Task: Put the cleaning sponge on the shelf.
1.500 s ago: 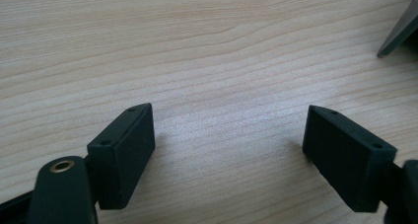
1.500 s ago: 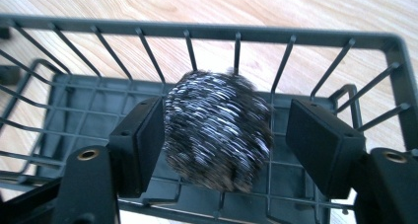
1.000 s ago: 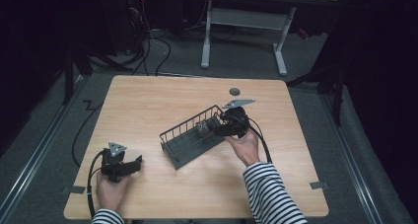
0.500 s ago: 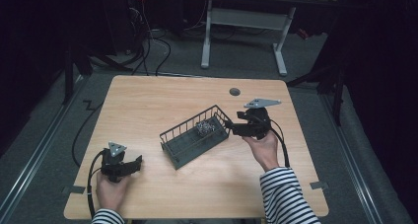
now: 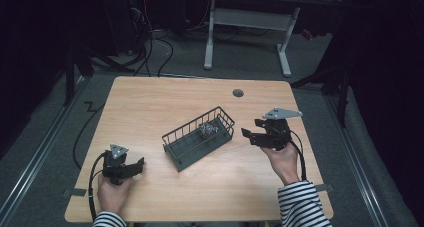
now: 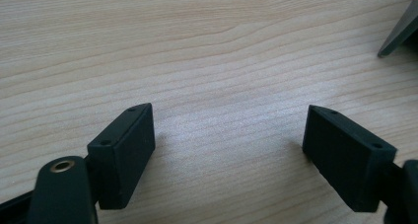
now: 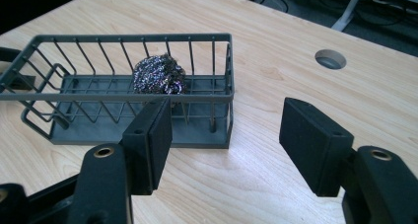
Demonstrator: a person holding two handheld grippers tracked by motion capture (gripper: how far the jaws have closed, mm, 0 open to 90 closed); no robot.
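My right fingers have come back off the basket toward the bench's right side and now hang apart from its near end, spread wide with nothing between the flat black pads. The basket is dark grey wire, long and rectangular, with upright bars and a solid floor, lying slantwise at the middle of the bench. A scourer, a crinkled ball of shiny metal strands, sits inside at the end nearest my right fingers. My left fingers rest low at the near left corner, also spread and empty, over pale, smooth wood grain. Bare bench lies all round the basket; a round cable hole sits toward the far edge.
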